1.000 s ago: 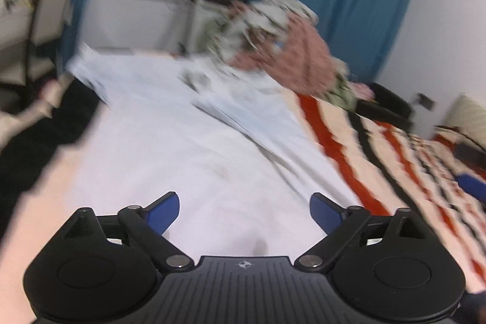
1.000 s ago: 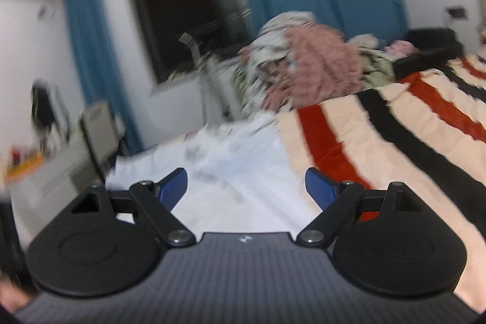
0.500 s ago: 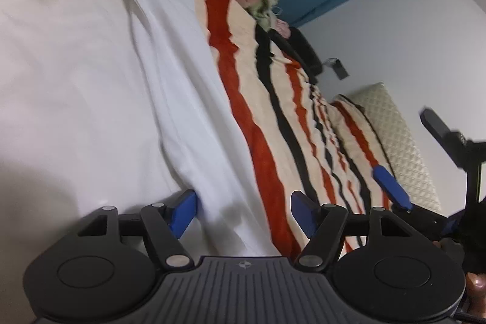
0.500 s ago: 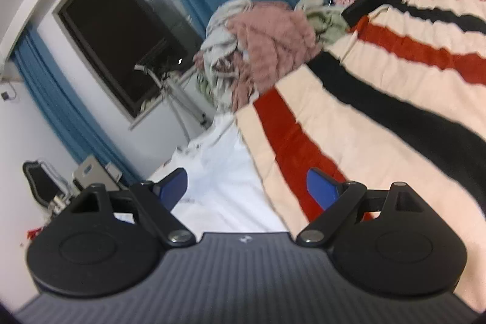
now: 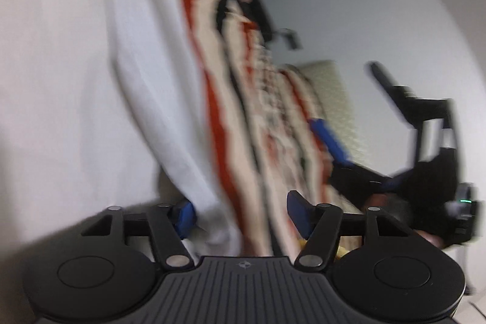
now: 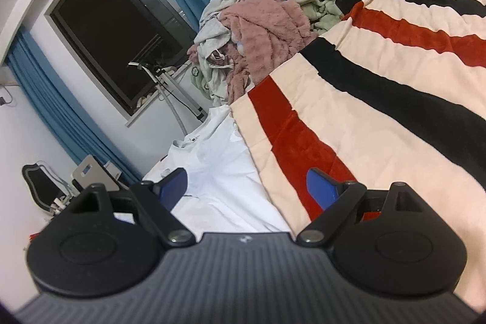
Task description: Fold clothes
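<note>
Two grippers work over a bed (image 6: 379, 123) under a striped blanket, with a pile (image 6: 258, 29) of unsorted clothes at its far end. A white shirt (image 6: 221, 172) lies spread on the bed, its right edge running along the red stripe; whether any part of it is already folded over I cannot tell. It looks thin, light and limp, so it should drape and wrinkle rather than hold a crease, and is best taken by a hem, corner or side seam. Left gripper (image 5: 237, 214) hangs low with fingers wide, the shirt's near edge (image 5: 209, 220) between them but not pinched. Right gripper (image 6: 246, 187) also has fingers wide, holding nothing, straddling the shirt's edge. Left view is blurred; the shirt's near end is cut off by both grippers.
</note>
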Available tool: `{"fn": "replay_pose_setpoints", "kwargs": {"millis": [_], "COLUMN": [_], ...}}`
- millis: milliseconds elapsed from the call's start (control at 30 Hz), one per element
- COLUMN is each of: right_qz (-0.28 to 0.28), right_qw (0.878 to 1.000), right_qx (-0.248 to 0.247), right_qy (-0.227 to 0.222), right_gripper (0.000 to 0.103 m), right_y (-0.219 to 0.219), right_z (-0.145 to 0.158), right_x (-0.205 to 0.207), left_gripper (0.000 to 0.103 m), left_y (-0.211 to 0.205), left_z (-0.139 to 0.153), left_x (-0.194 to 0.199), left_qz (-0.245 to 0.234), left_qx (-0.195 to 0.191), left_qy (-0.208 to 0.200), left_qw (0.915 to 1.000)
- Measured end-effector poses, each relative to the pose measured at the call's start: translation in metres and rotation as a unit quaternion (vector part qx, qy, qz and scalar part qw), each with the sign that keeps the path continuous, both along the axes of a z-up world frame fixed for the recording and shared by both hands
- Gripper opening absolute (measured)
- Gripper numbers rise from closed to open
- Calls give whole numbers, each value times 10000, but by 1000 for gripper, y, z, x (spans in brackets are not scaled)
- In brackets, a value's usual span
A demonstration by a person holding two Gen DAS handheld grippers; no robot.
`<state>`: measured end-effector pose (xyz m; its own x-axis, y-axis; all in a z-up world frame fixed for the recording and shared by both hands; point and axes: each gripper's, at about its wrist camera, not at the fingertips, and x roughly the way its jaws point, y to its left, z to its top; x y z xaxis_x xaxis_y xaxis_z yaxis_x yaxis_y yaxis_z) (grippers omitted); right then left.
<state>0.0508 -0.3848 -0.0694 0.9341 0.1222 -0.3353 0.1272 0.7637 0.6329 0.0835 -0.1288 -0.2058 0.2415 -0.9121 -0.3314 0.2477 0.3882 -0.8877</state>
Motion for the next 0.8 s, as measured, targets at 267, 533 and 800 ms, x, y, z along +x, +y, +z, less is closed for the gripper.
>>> {"fn": "replay_pose_setpoints", "kwargs": {"millis": [267, 533, 800], "right_qz": [-184, -151, 224], "right_qw": [9979, 9932, 9886], "right_qx": [-604, -1153, -1490], "right_qy": [156, -29, 22], "right_gripper": [88, 87, 87], "right_y": [13, 28, 48], "right_z": [-2, 9, 10], "right_x": [13, -3, -1], "left_gripper": [9, 2, 2], "left_y": [10, 56, 110], "left_z": [-6, 47, 66], "left_x": [3, -4, -14], "left_qz": [315, 231, 455], "left_qx": [211, 505, 1281], "left_qy": [61, 147, 324], "left_qw": [9993, 9983, 9902]}}
